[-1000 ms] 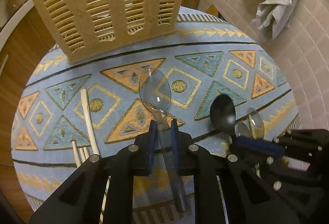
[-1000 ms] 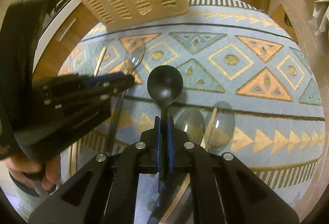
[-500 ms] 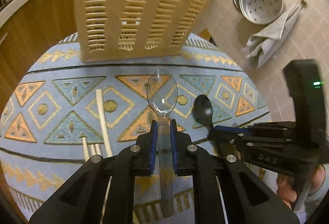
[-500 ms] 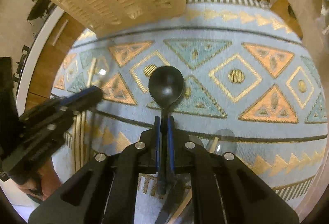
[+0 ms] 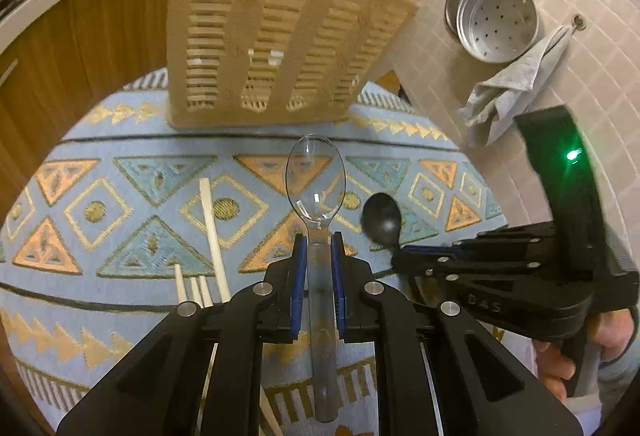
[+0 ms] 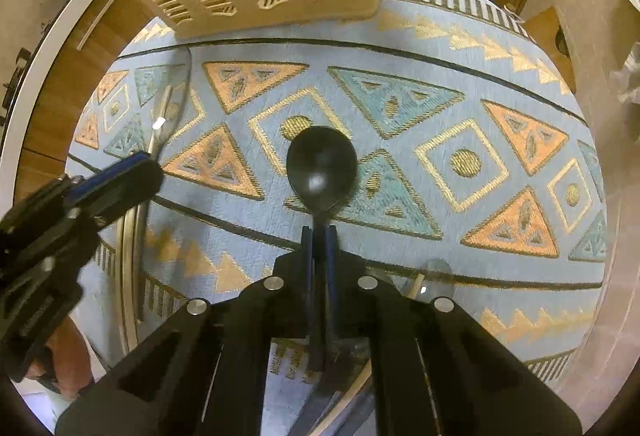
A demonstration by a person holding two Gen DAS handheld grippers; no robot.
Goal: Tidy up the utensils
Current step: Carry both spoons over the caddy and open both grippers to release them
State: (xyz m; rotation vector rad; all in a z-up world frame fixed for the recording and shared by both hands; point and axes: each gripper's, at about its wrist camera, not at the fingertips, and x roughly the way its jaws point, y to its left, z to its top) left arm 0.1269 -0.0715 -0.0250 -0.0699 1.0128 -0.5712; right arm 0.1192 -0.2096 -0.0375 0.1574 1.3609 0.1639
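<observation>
Left hand-held gripper [image 5: 316,256] pinches the clear spoon's [image 5: 316,180] neck; right hand-held gripper [image 6: 319,236] clamps the black spoon [image 6: 321,168]; both probably light, slick plastic.

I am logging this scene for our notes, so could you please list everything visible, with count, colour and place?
clear spoon: one, transparent, held in the left gripper, above the cloth.
black spoon: one, black, held in the right gripper.
basket: one, beige, slotted, at the far edge of the cloth.
chopsticks: several, pale wood, lying on the cloth to the left.
cloth: one, light blue with orange and teal triangles, covering the table.
steamer pan: one, silver, perforated, hanging on the tiled wall.
towel: one, grey, hanging below the pan.
left gripper: black with blue fingers, shut on the clear spoon.
right gripper: black with blue fingers, shut on the black spoon.
</observation>
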